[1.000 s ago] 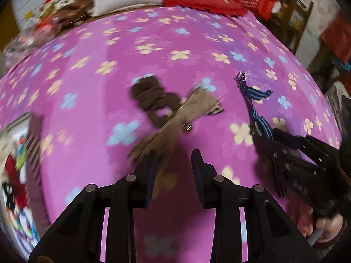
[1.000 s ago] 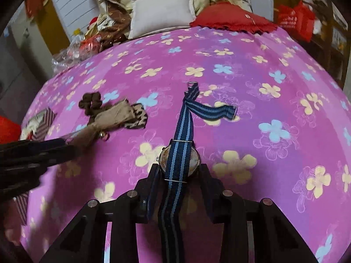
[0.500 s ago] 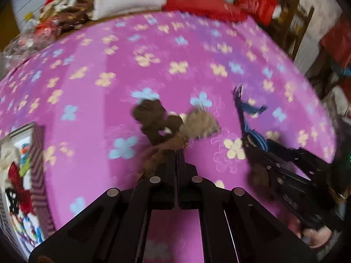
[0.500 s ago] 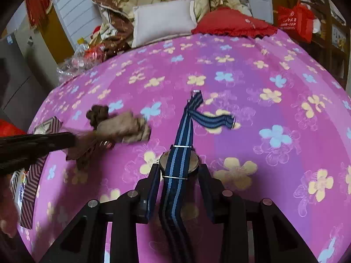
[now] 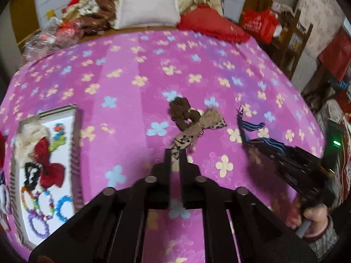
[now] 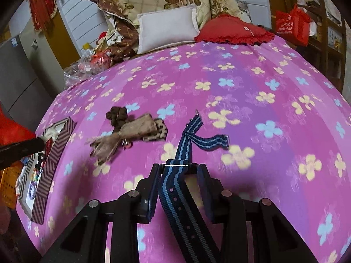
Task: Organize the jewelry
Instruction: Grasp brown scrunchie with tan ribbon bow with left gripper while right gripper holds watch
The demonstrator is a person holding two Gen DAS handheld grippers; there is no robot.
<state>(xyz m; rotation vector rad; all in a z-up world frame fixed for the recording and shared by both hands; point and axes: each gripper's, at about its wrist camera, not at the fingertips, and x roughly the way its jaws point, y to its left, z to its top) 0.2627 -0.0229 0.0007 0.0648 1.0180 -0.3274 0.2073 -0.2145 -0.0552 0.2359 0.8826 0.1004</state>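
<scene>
My left gripper (image 5: pixel 175 153) is shut on one end of a beige and leopard-print fabric bow (image 5: pixel 197 129), which lies on the pink flowered bedspread next to a brown scrunchie (image 5: pixel 181 111). My right gripper (image 6: pixel 178 171) is shut on a watch with a blue striped strap (image 6: pixel 186 140); the strap's far end trails on the bed. The bow (image 6: pixel 131 131) and scrunchie (image 6: pixel 116 115) show left in the right wrist view. A striped jewelry box (image 5: pixel 73 153) at the left holds bows and bead bracelets.
A white pillow (image 5: pixel 147 6) and a red cushion (image 5: pixel 210 26) lie at the bed's far end. Clutter and plastic bags (image 6: pixel 87 65) sit at the far left. A wooden chair (image 5: pixel 291 41) and red bags stand beyond the right edge.
My left gripper closed on the bow's end and pulled back, lifting it. My right gripper lifted the watch, so its strap now hangs between the fingers.
</scene>
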